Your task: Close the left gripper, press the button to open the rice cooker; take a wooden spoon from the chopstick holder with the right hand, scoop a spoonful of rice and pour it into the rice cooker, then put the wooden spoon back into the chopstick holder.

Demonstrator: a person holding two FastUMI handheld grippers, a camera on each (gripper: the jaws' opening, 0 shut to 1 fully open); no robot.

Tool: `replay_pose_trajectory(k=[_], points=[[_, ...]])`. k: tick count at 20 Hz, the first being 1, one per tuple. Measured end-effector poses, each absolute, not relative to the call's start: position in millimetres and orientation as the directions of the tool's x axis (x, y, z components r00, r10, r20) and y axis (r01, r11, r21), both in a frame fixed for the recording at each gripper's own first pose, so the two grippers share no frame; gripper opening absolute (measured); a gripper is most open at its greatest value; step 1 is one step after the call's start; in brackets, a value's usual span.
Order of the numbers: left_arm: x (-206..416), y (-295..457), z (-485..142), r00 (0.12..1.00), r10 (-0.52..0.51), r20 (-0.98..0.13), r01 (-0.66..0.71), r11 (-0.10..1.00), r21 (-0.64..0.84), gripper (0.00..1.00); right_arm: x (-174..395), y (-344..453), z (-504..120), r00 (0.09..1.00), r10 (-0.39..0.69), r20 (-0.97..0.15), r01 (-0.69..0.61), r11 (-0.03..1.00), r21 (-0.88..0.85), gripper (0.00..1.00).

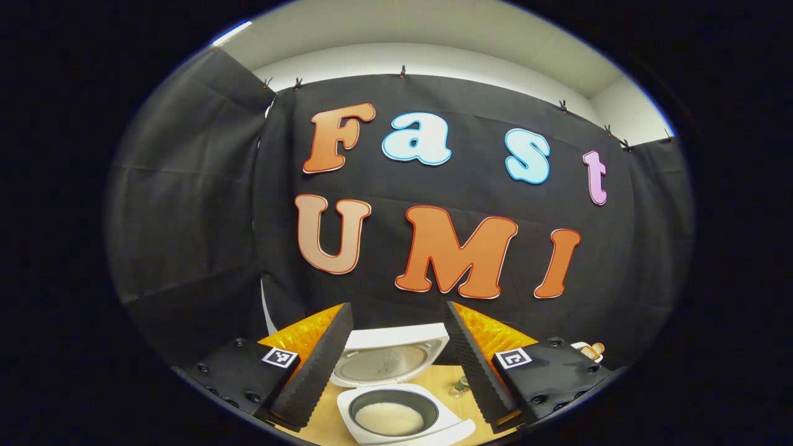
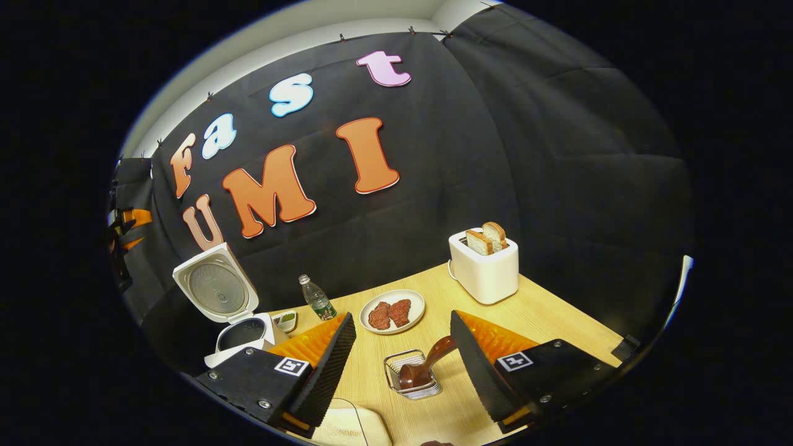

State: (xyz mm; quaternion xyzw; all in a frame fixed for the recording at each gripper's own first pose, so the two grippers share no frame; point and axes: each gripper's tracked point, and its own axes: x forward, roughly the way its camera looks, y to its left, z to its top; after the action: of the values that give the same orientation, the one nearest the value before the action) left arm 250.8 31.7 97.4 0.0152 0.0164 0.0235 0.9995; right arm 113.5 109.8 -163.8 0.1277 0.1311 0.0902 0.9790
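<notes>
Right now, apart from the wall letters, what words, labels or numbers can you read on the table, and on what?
Bottle label: too small to read.
Markers: black-and-white patterns, no words.
Cream object at the bottom of the right gripper view: faint print, too blurred to read.
Rice cooker, toaster: no readable text.

Both views face the wall, sharing the open rice cooker (image 1: 396, 387) (image 2: 232, 310).
</notes>
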Motion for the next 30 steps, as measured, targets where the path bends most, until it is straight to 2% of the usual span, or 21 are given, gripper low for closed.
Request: replay_pose_trajectory(k=[3,6,10,14,19,20,26,30], points=[[299,35,98,0.998,0.051,-0.049,-0.046,0.995,0.088,1.0,110,119,-162,0.949,0.212,-0.235,-0.14,0.947,0.289,0.95],[343,39,71,0.99,0.065,-0.123,-0.049,0.99,0.132,1.0,112,126,-159,0.952,0.209,-0.225,-0.144,0.951,0.272,0.95],[390,45,34,0.98,0.071,-0.188,-0.049,0.992,0.117,1.0,117,127,-160,0.954,0.184,-0.238,-0.12,0.958,0.259,0.95],[416,60,-18,0.946,0.107,-0.307,-0.074,0.99,0.118,1.0,119,128,-157,0.957,0.168,-0.236,-0.109,0.963,0.246,0.95],[418,65,-51,0.924,0.121,-0.362,-0.08,0.989,0.126,1.0,122,129,-148,0.961,0.16,-0.224,-0.105,0.966,0.237,0.94],[423,64,-48,0.939,0.119,-0.321,-0.084,0.989,0.12,1.0,122,128,-146,0.962,0.16,-0.223,-0.105,0.966,0.238,0.95],[399,57,-51,0.953,0.081,-0.292,-0.062,0.995,0.073,1.0,121,122,-135,0.961,0.161,-0.223,-0.12,0.975,0.187,0.95],[371,56,-51,0.954,0.105,-0.282,-0.084,0.993,0.086,1.0,120,108,-102,0.974,0.149,-0.172,-0.131,0.985,0.112,0.95]])
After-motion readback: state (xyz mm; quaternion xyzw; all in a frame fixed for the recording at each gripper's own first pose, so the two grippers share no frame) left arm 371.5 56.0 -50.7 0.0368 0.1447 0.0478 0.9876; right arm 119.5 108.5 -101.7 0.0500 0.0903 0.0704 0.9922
